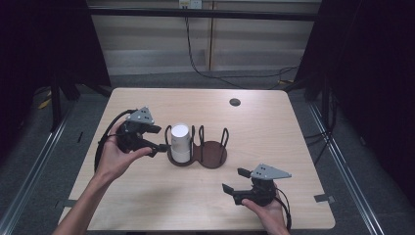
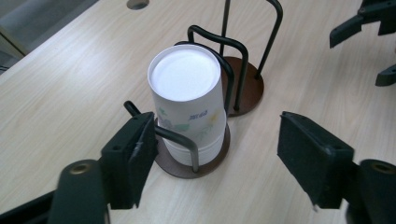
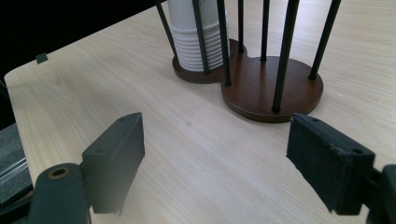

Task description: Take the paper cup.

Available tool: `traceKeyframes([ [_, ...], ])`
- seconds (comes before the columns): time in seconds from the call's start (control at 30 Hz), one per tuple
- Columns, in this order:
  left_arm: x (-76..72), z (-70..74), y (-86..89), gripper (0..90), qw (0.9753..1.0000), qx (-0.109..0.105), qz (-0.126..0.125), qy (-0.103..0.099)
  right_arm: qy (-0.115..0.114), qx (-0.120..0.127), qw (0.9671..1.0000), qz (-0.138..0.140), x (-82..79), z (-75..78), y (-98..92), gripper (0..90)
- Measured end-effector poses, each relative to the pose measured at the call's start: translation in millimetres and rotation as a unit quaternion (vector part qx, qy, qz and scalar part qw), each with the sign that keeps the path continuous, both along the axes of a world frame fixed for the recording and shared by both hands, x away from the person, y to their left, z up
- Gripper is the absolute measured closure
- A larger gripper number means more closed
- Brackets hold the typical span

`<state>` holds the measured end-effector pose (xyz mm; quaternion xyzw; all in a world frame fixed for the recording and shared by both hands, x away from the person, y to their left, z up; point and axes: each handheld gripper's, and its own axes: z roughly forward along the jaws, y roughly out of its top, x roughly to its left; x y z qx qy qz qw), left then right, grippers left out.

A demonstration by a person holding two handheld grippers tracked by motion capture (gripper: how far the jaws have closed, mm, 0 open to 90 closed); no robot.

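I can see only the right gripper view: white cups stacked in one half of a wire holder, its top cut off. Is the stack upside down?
Observer: Yes. In the left gripper view the stack of paper cups shows a closed flat base on top.
Operator: Where is the left hand-held gripper?
Observer: The left hand-held gripper sits just left of the cup holder, jaws open toward the stack.
Operator: Is anything printed on the cups?
Observer: Yes, a faint coloured pattern and small blue lettering, too small to read.

A pale wooden table [image 1: 147, 205] carries a two-bay cup rack [image 1: 214, 155]
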<state>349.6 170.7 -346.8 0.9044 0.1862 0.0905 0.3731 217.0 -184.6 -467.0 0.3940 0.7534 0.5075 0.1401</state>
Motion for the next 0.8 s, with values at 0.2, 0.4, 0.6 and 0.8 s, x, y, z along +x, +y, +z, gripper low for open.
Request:
traceKeyframes([
  [0.2,5.7,8.5,-9.3,27.8,0.9984,0.049,-0.028,0.002,0.001,0.000,1.0000,0.000,-0.6,0.3,-0.3,18.9],
  [0.4,12.8,9.0,-18.1,29.0,0.9970,0.071,-0.026,0.013,0.001,0.000,1.0000,0.003,0.2,-0.8,0.1,18.9],
  [0.6,27.3,12.1,-26.4,30.6,0.9959,0.082,-0.027,0.028,0.000,0.000,1.0000,0.005,-0.4,-0.7,0.3,18.9],
  [0.8,35.6,11.9,-38.2,31.2,0.9942,0.098,-0.032,0.031,0.003,-0.001,1.0000,0.006,-0.2,-1.2,0.1,18.6],
])
